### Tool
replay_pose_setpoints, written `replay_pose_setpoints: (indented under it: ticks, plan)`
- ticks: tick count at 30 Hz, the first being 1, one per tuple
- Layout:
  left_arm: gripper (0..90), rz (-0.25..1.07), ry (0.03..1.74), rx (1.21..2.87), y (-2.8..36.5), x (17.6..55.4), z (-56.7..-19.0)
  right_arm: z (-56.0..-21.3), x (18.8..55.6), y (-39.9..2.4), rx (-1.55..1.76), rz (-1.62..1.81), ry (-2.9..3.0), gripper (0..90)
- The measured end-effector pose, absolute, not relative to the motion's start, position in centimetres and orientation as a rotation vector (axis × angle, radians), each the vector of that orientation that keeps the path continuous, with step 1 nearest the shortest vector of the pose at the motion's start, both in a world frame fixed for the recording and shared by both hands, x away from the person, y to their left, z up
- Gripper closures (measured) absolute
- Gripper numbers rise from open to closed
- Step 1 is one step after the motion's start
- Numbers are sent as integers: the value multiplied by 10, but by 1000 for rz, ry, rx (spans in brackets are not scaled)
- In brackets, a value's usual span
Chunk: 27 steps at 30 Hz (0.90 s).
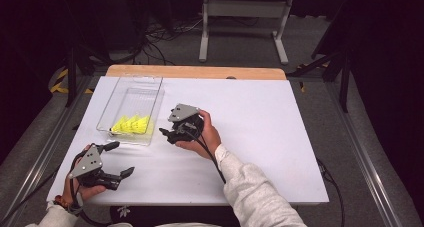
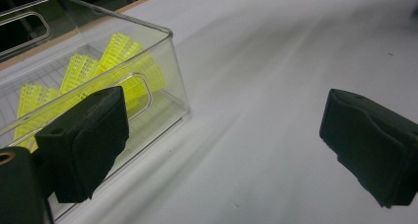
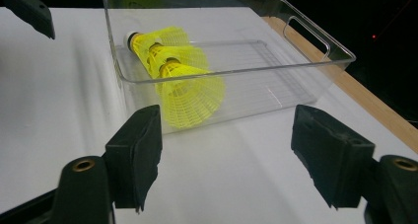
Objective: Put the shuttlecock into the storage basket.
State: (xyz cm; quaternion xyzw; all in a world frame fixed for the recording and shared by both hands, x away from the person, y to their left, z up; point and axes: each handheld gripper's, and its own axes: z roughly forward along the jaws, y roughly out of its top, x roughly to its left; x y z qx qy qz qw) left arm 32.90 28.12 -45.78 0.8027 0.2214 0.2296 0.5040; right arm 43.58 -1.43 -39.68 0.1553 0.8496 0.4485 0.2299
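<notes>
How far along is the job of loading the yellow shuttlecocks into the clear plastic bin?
Done: the nested yellow plastic shuttlecocks lie inside the clear rectangular plastic bin. In hand: nothing; the right gripper stands open just outside the bin, and the left gripper is open over the white table. Left: no loose shuttlecock shows on the table, so probably only withdrawing.
</notes>
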Motion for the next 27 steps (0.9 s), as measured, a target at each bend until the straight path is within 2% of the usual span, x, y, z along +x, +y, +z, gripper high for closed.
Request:
replay_pose_setpoints:
  ticks: [17,22,27]
  plan:
    - [57,551,535,1938,281,330,-458,-405,437,-24,469,1225,2334,185]
    - [57,552,533,1936,281,330,-458,-406,437,-26,499,1225,2308,118]
    - [57,550,535,1937,281,330,-459,-407,437,-28,504,1220,2295,94]
